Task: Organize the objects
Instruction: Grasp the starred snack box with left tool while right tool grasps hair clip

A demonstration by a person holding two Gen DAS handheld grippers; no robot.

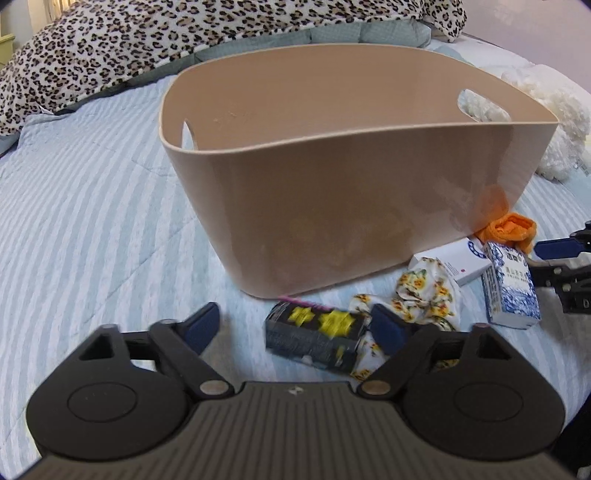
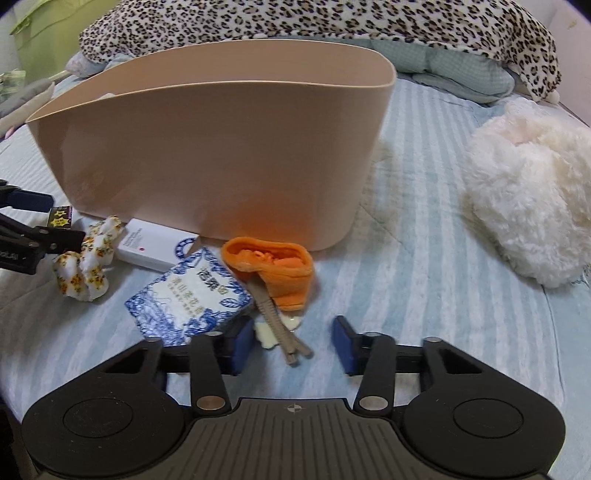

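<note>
Beige tub [image 1: 332,206] on a pale blue striped bedspread [image 1: 92,206]. Leopard-print blanket [image 1: 110,40] behind, fluffy cream toy [image 2: 532,206] aside. Orange cloth [image 2: 277,266], blue-and-white patterned packet [image 2: 192,299], yellow-flowered white fabric [image 2: 88,266], black box with yellow stars [image 1: 314,339].

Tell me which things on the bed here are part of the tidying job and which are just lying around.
For the job:
beige plastic basket
black packet with yellow stars
floral cloth
white box
blue-and-white tissue pack
orange cloth
beige hair clip

Just lying about:
leopard-print blanket
white fluffy plush
striped bedspread
</note>
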